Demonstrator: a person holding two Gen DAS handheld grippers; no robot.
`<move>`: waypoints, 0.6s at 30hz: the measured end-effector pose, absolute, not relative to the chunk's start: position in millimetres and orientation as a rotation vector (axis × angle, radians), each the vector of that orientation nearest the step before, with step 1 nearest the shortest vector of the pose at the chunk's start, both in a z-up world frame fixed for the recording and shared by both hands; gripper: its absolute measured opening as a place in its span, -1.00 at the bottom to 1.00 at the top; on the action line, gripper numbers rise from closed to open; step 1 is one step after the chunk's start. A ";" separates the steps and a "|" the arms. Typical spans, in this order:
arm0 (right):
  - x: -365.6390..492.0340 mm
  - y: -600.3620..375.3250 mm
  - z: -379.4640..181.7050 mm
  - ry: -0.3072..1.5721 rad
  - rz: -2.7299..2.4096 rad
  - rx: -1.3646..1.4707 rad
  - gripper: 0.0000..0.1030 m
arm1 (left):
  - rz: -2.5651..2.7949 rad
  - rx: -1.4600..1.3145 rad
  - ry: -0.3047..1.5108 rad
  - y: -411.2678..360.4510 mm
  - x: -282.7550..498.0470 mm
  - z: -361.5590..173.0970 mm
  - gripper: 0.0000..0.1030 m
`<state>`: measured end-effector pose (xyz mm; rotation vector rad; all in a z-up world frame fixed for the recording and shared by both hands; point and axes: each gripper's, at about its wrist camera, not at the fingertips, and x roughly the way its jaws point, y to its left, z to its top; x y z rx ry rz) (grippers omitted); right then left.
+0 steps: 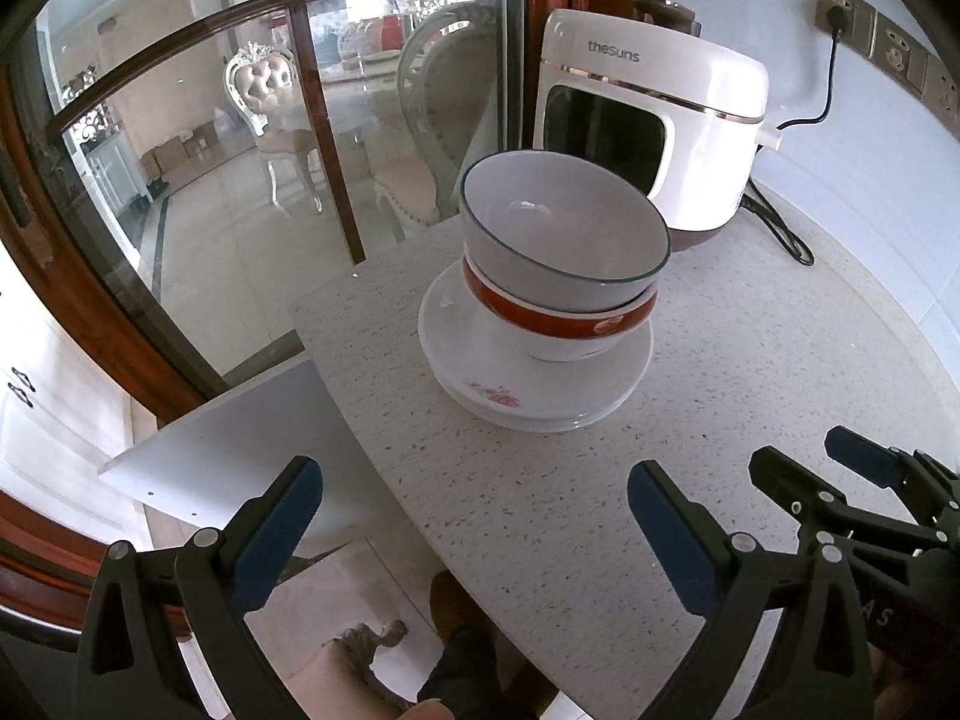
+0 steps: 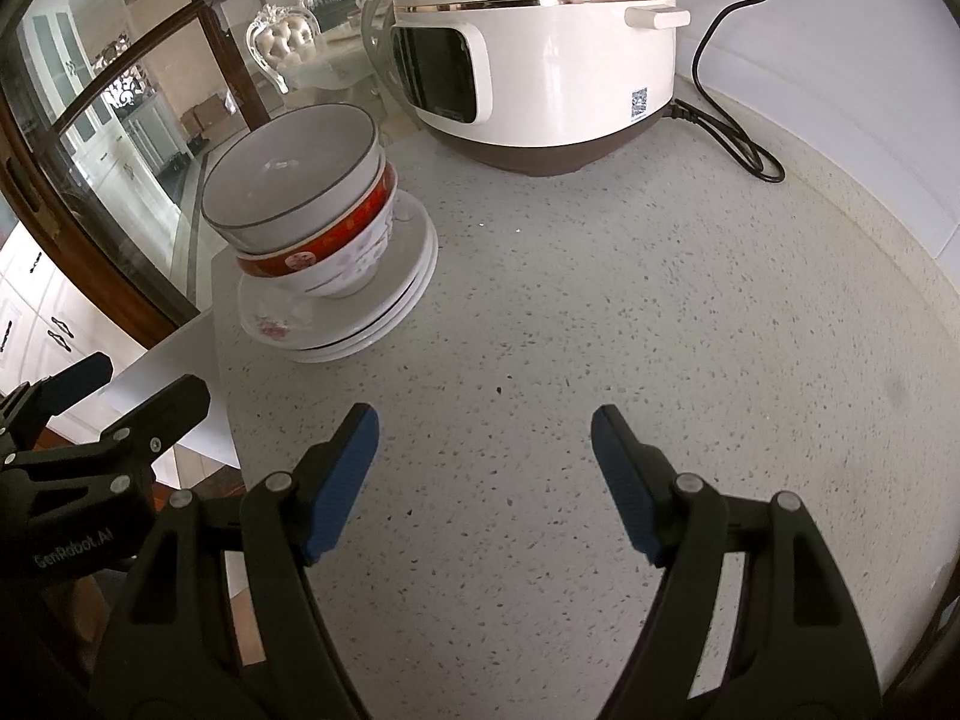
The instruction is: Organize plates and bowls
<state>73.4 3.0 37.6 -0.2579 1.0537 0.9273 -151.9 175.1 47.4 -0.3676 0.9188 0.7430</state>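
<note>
Bowls: grey-rimmed bowl [image 1: 564, 228] tilted inside red-banded bowl [image 1: 558, 315], on plate stack [image 1: 534, 384], counter [image 1: 750, 372] at 12 o'clock from left gripper [image 1: 474, 510]. Plate count unclear; red band's emblem unreadable. Rice cooker [image 1: 654, 120] at 1 o'clock reads "theSuns". Left fingers spread wide, empty. Right gripper [image 2: 485, 450] fingers apart, empty; "GenRobot.AI" on neighbouring gripper.

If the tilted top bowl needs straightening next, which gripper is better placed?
Left, probably. The left gripper is open and empty, with the stack straight ahead of its fingers. The right gripper, also empty, faces bare counter; the grey-rimmed bowl sits off to its left.
</note>
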 end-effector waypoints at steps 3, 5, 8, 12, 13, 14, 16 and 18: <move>72.9 3.6 37.6 1.053 0.929 -0.260 0.48 | 0.743 -0.369 0.918 175.3 -152.1 47.9 0.99; 72.4 3.8 37.8 1.053 0.929 -0.259 0.48 | 0.742 -0.368 0.916 174.9 -152.9 48.1 0.99; 72.0 3.6 38.2 1.051 0.928 -0.258 0.47 | 0.739 -0.367 0.915 174.7 -153.4 48.6 0.99; 71.6 3.7 38.4 1.052 0.929 -0.258 0.47 | 0.739 -0.365 0.913 174.2 -153.7 49.4 0.99; 71.6 3.7 38.4 1.052 0.929 -0.258 0.47 | 0.740 -0.365 0.913 174.1 -154.0 49.5 0.99; 71.3 3.8 38.6 1.053 0.929 -0.258 0.47 | 0.739 -0.366 0.913 174.4 -153.9 49.5 0.99; 71.3 3.7 38.7 1.051 0.928 -0.259 0.48 | 0.737 -0.365 0.913 175.3 -153.7 49.6 0.99; 71.1 3.7 38.7 1.050 0.930 -0.259 0.48 | 0.735 -0.364 0.911 174.6 -153.9 49.9 0.99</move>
